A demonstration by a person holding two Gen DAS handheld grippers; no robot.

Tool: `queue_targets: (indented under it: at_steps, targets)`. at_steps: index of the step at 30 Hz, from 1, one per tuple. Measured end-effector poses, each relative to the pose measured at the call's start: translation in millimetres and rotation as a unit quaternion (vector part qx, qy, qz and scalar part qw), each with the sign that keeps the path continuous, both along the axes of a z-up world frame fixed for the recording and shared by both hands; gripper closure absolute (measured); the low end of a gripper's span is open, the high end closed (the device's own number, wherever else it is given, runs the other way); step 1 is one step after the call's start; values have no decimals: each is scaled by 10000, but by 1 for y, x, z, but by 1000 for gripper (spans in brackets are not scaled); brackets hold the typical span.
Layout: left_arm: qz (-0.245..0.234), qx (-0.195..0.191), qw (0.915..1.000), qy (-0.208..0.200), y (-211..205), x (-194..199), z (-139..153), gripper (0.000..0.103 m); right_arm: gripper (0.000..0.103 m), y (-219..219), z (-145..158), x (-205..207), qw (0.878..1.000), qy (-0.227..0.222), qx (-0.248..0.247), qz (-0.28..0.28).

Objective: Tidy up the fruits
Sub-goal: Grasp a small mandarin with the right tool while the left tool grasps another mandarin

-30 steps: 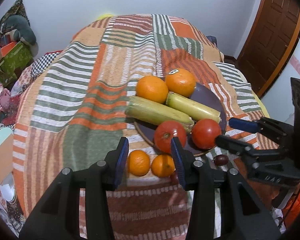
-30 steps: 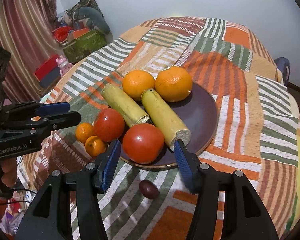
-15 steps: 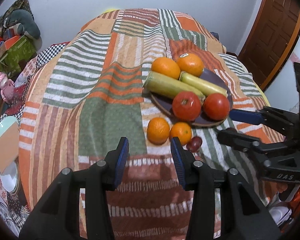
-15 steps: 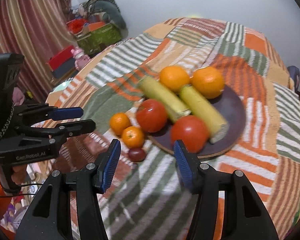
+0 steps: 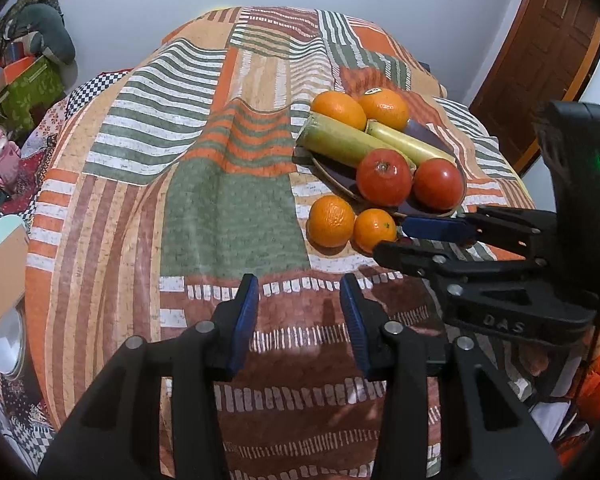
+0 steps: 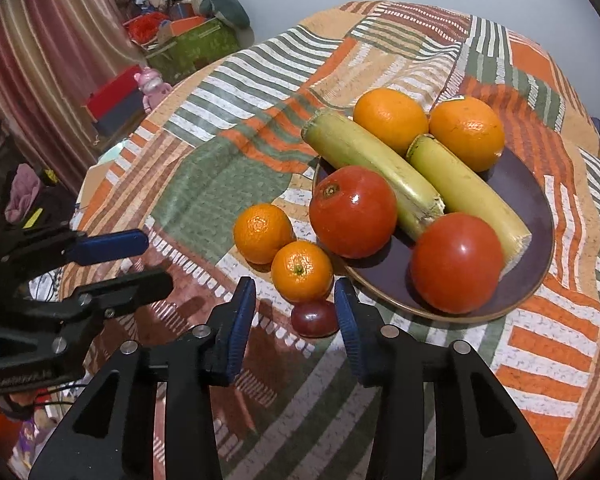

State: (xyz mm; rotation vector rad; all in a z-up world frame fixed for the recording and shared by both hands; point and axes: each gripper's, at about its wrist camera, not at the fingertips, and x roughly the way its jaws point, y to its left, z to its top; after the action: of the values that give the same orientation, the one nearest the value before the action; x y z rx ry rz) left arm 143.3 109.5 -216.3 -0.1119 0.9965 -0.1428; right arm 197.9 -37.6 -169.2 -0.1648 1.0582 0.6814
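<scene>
A dark round plate point(image 6: 528, 184) on the patchwork cloth holds two oranges point(image 6: 390, 118), two yellow-green stalks point(image 6: 380, 164) and two red tomatoes point(image 6: 354, 212). Two small mandarins point(image 6: 302, 270) lie on the cloth left of the plate. A dark red grape point(image 6: 314, 318) lies just below them. My right gripper point(image 6: 296, 312) is open, its jaws on either side of the grape, just above the cloth. My left gripper point(image 5: 298, 312) is open and empty over bare cloth, near of the mandarins point(image 5: 330, 220). The right gripper's fingers point(image 5: 432, 228) hide the grape in the left wrist view.
The table is round and the cloth point(image 5: 228, 208) drapes over its edges. Boxes and soft toys point(image 6: 188, 40) stand on the floor to the far left. A wooden door point(image 5: 540, 60) is at the far right. A pale plate point(image 5: 4, 248) lies off the table's left edge.
My left gripper has pulled back from the mandarins toward the near edge. My right gripper has moved left and down until its jaws stand around the grape.
</scene>
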Motion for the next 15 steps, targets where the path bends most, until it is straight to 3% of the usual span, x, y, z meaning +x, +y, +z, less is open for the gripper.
queue_targets:
  at_steps: [8, 10, 15]
  targets:
    - [-93, -91, 9999, 49, 0, 3, -5, 70, 65, 8, -5, 4, 9999, -38, -123, 20]
    - [-96, -103, 9999, 52, 1, 5, -6, 70, 71, 9, -5, 3, 9998, -95, -163, 19]
    - [-110, -175, 9998, 55, 0, 16, -5, 70, 71, 3, 0, 3, 10000, -66, -45, 46]
